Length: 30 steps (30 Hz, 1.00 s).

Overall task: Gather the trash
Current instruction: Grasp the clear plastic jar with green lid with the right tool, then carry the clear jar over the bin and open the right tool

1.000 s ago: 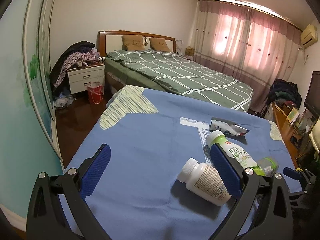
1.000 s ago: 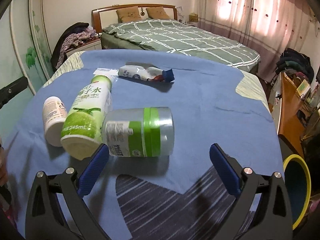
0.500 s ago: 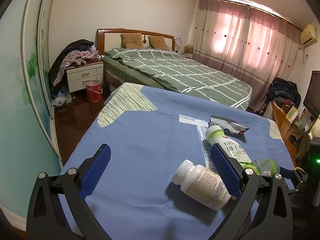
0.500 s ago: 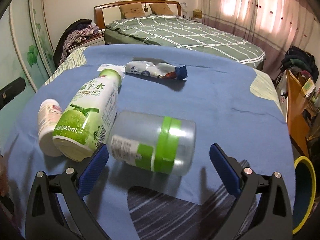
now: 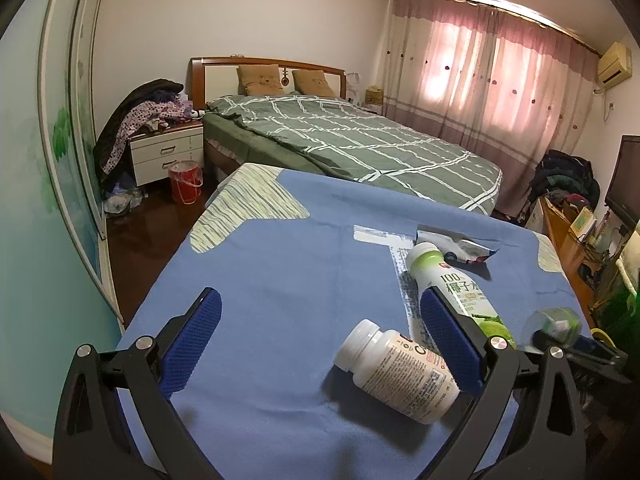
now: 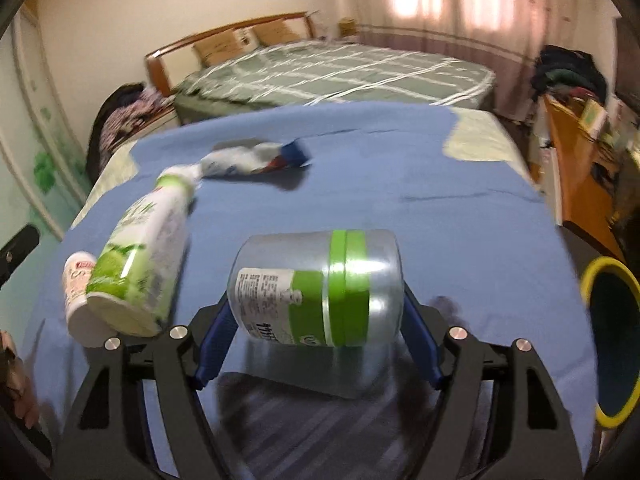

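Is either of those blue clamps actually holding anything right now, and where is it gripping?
The right gripper clamps the clear jar, lying sideways, by its two ends. The left gripper is open and holds nothing.

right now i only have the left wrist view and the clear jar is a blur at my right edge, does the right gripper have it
observer: yes, the right gripper is shut on the jar, which lies sideways with a finger at each end
operator: ok and where can it drop it, i barely see a bin
observer: a yellow-rimmed bin stands just off the right edge of the table, to the right of the jar, and you can see into its dark opening
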Motion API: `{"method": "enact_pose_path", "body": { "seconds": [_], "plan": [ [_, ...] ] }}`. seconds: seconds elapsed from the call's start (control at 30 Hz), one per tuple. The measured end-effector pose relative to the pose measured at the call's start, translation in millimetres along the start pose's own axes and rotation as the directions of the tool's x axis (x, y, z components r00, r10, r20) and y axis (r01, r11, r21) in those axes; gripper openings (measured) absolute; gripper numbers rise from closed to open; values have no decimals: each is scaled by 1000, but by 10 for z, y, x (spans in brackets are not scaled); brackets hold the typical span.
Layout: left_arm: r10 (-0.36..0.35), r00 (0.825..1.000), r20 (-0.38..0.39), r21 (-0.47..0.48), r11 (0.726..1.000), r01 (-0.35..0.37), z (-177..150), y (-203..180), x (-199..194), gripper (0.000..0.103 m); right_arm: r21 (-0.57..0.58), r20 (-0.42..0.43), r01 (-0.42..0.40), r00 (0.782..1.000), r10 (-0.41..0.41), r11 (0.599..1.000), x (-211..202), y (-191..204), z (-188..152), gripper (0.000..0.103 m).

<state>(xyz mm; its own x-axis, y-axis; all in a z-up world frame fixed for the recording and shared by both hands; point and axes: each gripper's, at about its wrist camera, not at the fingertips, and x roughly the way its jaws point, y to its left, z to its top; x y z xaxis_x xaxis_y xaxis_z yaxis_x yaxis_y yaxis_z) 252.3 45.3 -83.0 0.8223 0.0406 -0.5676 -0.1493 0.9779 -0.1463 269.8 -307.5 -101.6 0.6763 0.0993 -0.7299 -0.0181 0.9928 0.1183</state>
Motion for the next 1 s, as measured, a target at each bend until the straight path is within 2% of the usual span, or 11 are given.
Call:
{"method": "enact_pose_path", "body": {
  "seconds": [0.13,0.2,0.33,0.43,0.5,0.57,0.73,0.77,0.83,1.0],
  "plan": [
    [-10,1000,3,2,1000,10,2,-15,-11,98,93,57,103,992,-108,990,-206,-413,-52,69],
    [-13,1000,4,5,1000,13,-1,-18,-35,98,155,86,186,976,-201,970,-332,-704,-77,68],
    [-18,1000,4,15,1000,18,0,-45,-43,98,304,110,325,922,-372,895,-564,-1374,-84,67],
    [-11,1000,6,29,1000,11,-4,-73,-43,98,398,103,422,861,-497,814,-715,-1805,-109,67],
    [-12,1000,2,33,999,12,-4,-79,-35,98,442,80,465,831,-551,767,-766,-2037,-141,67],
    [-10,1000,1,37,999,10,-6,-87,-31,98,472,47,498,810,-584,728,-765,-2220,-177,67],
    [-12,1000,-1,44,999,12,-12,-106,-24,98,495,-26,547,786,-618,675,-676,-2405,-229,68],
    [-13,1000,-1,45,999,13,-12,-106,-24,98,503,-43,547,789,-613,669,-661,-2454,-236,68],
    [-14,1000,1,46,999,14,-10,-107,-26,98,514,-40,547,785,-619,661,-662,-2467,-248,80],
    [-10,1000,-1,63,998,10,-21,-140,-27,98,493,-19,554,777,-629,670,-648,-2386,-225,84]
  ]
}}
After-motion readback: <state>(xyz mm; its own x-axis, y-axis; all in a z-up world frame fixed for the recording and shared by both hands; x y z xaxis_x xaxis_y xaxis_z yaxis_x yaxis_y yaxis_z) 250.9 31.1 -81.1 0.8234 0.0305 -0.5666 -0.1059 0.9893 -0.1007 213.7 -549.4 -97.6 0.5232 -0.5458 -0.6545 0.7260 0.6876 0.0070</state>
